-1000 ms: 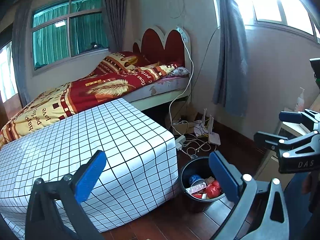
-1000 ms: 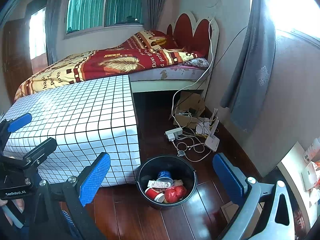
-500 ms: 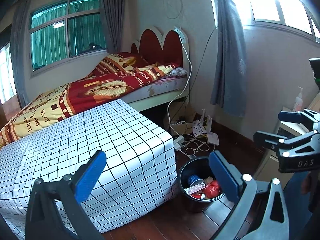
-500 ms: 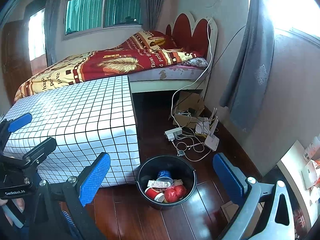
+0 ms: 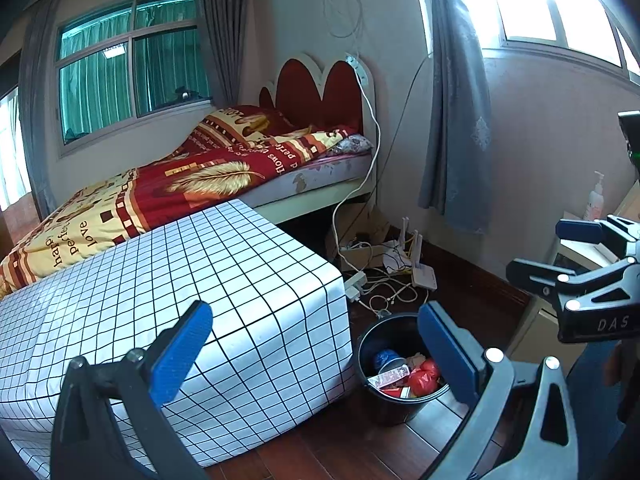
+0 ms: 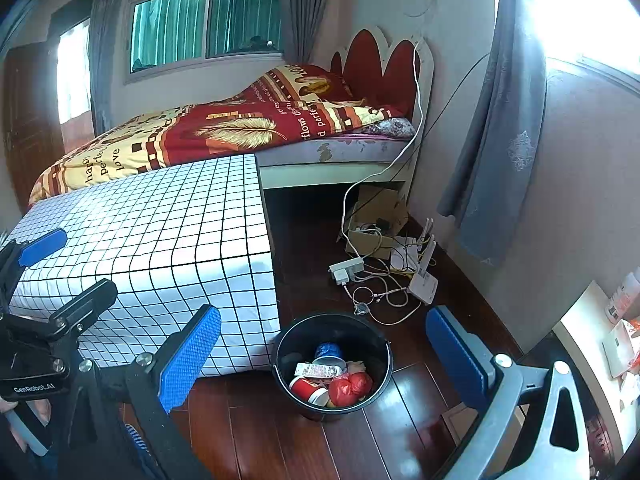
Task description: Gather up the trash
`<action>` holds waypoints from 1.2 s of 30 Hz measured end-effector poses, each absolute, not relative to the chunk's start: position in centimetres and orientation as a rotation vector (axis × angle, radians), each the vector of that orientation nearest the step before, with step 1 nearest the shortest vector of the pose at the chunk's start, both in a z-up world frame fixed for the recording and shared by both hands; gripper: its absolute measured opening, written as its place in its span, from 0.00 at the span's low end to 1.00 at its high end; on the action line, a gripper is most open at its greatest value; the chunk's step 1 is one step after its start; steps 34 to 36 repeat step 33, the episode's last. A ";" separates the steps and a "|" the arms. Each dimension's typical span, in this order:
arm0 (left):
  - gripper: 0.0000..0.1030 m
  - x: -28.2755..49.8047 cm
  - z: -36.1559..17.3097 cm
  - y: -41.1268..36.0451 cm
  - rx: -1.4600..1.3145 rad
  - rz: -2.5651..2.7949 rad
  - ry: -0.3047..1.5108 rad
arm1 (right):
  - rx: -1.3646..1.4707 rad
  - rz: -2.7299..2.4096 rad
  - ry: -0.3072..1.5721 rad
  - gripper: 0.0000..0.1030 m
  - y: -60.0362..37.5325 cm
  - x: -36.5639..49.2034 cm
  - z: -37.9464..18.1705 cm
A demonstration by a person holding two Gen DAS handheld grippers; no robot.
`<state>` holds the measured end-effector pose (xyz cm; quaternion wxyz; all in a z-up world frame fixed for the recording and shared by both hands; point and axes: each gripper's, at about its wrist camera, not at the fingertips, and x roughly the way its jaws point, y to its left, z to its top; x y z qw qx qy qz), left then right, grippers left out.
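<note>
A black bucket [image 6: 370, 346] stands on the dark wood floor beside the checked table corner; the left wrist view shows the same bucket [image 5: 370, 344] at lower right. Inside lie a red cup [image 6: 307, 389], a crumpled red wrapper [image 6: 350, 387], a blue cup [image 6: 329, 351] and a printed wrapper [image 6: 318, 370]. My right gripper [image 6: 322, 354] hangs open above the bucket with nothing between its blue pads. My left gripper [image 5: 316, 350] is open too, empty, over the table's near corner. Each gripper shows at the edge of the other's view.
A table with a white black-grid cloth [image 6: 160, 232] fills the left. Behind it is a bed [image 6: 248, 128] with a red and yellow blanket. A power strip [image 6: 346, 270], cables, a router [image 6: 423, 286] and a cardboard box [image 6: 374, 216] lie near the wall. A low cabinet [image 6: 592, 340] is at right.
Both views have drifted slightly, so the bucket sits a little lower and left in the left wrist view. Both grippers stay open and empty.
</note>
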<state>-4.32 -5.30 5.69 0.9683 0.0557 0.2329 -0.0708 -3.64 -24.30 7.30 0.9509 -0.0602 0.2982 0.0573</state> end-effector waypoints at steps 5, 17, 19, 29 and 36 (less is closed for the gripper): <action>1.00 -4.3 5.8 -5.3 0.113 -0.146 0.468 | -0.124 0.117 0.606 1.00 -24.3 -3.6 7.3; 1.00 -4.0 5.8 -5.3 0.098 -0.156 0.464 | -0.123 0.118 0.610 1.00 -24.5 -3.5 7.5; 1.00 -4.0 5.8 -5.3 0.102 -0.152 0.465 | -0.126 0.118 0.611 1.00 -24.6 -3.4 7.5; 1.00 -4.2 5.9 -5.1 0.079 -0.207 0.441 | -0.125 0.116 0.611 1.00 -24.5 -3.4 7.5; 1.00 -4.3 6.0 -5.2 0.082 -0.201 0.436 | -0.125 0.117 0.612 1.00 -24.6 -3.4 7.5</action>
